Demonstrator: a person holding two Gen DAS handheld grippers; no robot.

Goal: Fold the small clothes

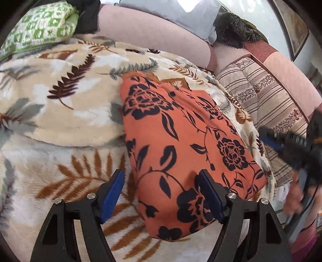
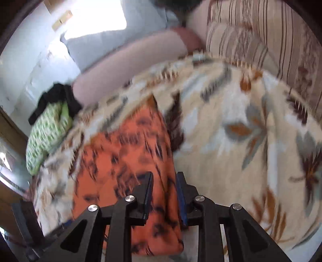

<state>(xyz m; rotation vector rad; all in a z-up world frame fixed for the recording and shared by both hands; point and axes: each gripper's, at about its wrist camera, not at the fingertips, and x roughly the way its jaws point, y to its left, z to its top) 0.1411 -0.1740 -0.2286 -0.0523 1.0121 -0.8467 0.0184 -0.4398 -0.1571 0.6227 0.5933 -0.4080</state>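
Observation:
An orange garment with black flowers (image 1: 181, 145) lies folded into a long strip on a leaf-patterned blanket (image 1: 66, 112). My left gripper (image 1: 161, 177) is open above the garment's near left corner, touching nothing; one finger stands over the blanket, the other over the cloth. In the blurred right wrist view the garment (image 2: 124, 161) lies ahead and to the left. My right gripper (image 2: 164, 179) is partly open over the garment's right edge, with a narrow gap and nothing held. It also shows in the left wrist view (image 1: 281, 141) at the right, blurred.
A green patterned pillow (image 1: 42, 28) and dark clothing (image 1: 88, 18) lie at the blanket's far left. A pink sofa back (image 1: 153, 36) runs behind. A striped cushion (image 1: 261, 94) lies on the right. A dark furry thing (image 1: 235, 30) rests on the sofa back.

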